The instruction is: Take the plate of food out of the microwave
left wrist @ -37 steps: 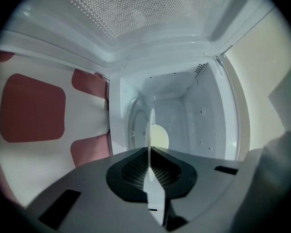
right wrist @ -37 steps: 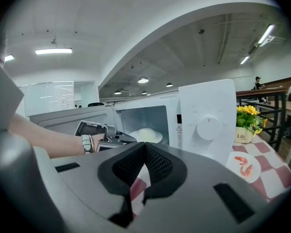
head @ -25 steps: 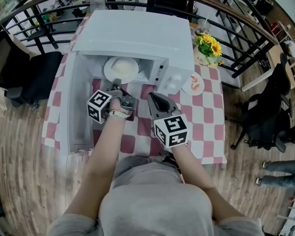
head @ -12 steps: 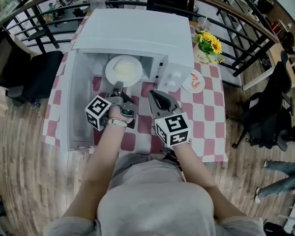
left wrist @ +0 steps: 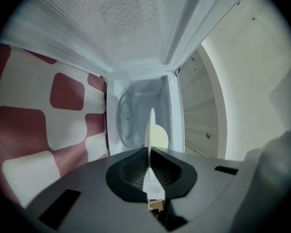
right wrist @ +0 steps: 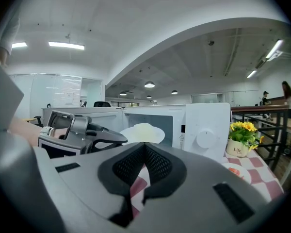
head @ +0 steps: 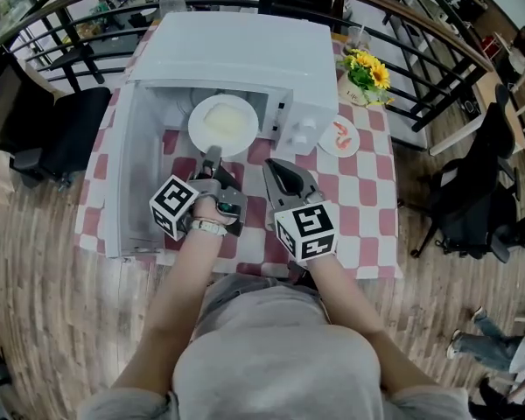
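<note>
We hold the left tool clamped shut on the near rim of a white round plate, which its own view shows edge-on, pinched between the two dark pads. The plate carries a pale mound of food and sits in the mouth of the boxy white microwave oven. It lies partly under the oven's roof and partly out over the checked cloth, at 12 o'clock from the left tool.

The oven's white door stands swung wide open at 9 o'clock of the plate.

The right tool hovers just beside the left one, at its 3 o'clock. Its jaws are closed tip to tip with nothing between them, only cloth showing through the gap lower down.

The red-and-white checked tabletop bears the oven. At 3 o'clock of the plate lies a small white dish of orange-red food, and at 2 o'clock a pot of yellow flowers.
</note>
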The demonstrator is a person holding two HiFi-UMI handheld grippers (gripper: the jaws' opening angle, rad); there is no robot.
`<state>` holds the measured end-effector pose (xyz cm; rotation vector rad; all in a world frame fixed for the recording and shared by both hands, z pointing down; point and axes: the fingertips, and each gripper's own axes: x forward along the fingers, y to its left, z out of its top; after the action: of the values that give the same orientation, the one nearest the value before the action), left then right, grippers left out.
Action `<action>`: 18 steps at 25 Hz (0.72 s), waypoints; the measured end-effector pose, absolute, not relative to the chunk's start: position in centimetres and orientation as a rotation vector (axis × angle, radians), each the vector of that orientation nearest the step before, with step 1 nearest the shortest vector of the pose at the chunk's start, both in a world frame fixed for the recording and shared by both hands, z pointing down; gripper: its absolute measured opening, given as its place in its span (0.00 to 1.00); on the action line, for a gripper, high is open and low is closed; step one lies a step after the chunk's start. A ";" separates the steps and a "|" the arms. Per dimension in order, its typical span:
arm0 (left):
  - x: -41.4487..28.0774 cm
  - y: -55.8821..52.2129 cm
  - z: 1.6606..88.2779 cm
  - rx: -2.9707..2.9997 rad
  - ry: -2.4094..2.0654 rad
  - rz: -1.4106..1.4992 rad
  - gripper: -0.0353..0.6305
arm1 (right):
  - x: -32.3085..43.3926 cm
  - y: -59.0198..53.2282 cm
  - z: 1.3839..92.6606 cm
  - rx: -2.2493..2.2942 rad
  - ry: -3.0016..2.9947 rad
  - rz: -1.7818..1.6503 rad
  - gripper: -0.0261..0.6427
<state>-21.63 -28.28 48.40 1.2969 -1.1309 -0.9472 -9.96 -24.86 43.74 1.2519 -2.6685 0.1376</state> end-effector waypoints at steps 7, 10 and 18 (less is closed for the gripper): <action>-19.8 -26.2 46.5 1.307 -1.132 -0.944 0.08 | -8.4 -22.9 42.5 1.256 -2.665 0.155 0.07; -19.3 -25.4 45.8 1.298 -1.136 -0.949 0.08 | -7.7 -22.5 41.6 1.261 -2.672 0.159 0.07; -18.2 -23.3 44.5 1.286 -1.151 -0.975 0.08 | -6.9 -21.7 40.0 1.236 -2.695 0.180 0.07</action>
<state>-18.16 -23.27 44.52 1.2859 -1.1515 -0.9750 -6.93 -21.69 40.02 1.2359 -2.6954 0.1801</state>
